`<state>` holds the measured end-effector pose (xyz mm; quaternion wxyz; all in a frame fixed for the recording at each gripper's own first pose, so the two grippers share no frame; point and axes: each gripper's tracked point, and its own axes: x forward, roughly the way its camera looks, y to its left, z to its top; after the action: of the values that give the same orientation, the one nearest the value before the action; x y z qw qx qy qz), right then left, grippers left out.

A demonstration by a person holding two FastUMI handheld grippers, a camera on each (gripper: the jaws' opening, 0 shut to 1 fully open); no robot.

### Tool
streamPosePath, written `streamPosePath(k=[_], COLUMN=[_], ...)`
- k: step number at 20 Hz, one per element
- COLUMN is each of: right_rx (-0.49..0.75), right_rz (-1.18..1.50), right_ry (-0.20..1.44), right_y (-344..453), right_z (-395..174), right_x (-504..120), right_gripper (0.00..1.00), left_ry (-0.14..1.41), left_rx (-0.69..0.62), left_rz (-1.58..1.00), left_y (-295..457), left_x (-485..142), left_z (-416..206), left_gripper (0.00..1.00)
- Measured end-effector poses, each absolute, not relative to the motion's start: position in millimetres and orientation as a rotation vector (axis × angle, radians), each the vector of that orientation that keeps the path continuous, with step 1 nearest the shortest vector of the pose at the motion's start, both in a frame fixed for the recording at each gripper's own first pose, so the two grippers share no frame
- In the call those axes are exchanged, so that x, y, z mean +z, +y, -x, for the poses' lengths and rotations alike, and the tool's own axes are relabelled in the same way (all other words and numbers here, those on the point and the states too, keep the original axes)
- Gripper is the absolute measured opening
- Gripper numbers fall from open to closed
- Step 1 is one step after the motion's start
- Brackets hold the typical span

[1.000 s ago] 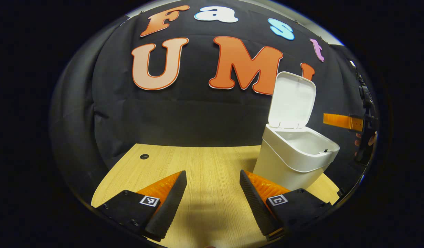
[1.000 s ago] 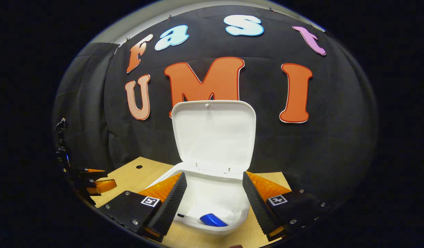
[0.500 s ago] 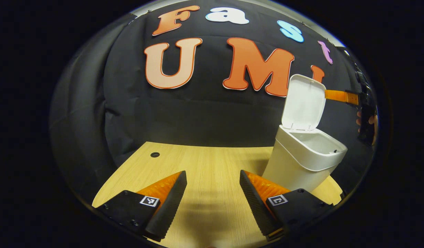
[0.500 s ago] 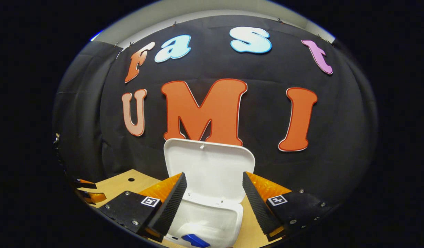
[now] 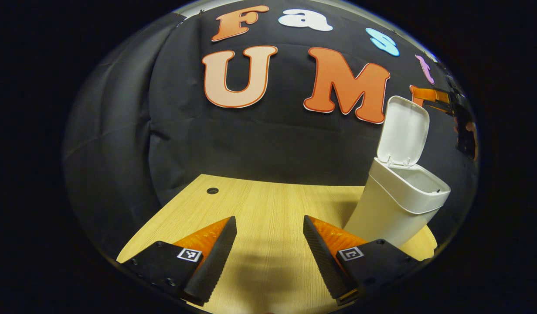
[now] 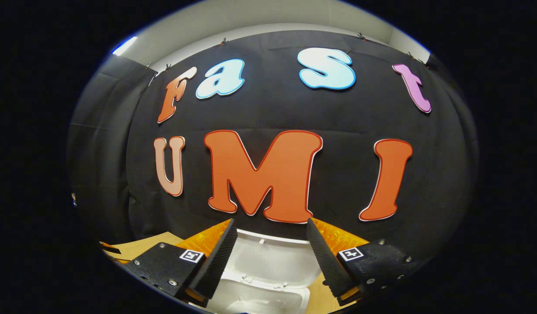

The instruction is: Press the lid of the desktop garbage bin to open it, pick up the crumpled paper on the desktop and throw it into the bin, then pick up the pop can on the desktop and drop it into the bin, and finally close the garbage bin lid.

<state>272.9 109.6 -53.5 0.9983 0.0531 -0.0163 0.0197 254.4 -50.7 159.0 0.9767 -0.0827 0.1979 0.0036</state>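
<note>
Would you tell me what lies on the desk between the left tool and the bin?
Nothing: in the left gripper view, bare desk separates the left tool from the bin.

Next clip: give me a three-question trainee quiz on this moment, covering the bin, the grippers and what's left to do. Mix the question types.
1. True or false: the lid of the garbage bin is shut.
2. Multiple choice: the left gripper is A) open, holding nothing; B) shut on a pop can; C) pressing the lid.
3. Short answer: in the left gripper view, where is the right gripper relative to the lid?

Key
1. False: the lid stands upright, open.
2. A: its fingers are spread above the bare table.
3. High beside the lid's top edge, held by a hand, probably placed to push it shut.
</note>
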Motion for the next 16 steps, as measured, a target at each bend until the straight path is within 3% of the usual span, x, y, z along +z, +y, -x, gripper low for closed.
streamPosePath(k=[11, 16], right_rx=[0.039, 0.023], right_rz=[-0.064, -0.058], right_ry=[0.013, 0.048], right_y=[120, 118], right_z=[-313, -312], right_x=[-54, -65], right_gripper=[0.72, 0.71], left_ry=[0.402, 0.413], left_rx=[0.039, 0.043], left_rz=[0.172, 0.173], left_y=[-43, -42], left_x=[155, 150], left_z=[-255, -253], left_gripper=[0.98, 0.98])
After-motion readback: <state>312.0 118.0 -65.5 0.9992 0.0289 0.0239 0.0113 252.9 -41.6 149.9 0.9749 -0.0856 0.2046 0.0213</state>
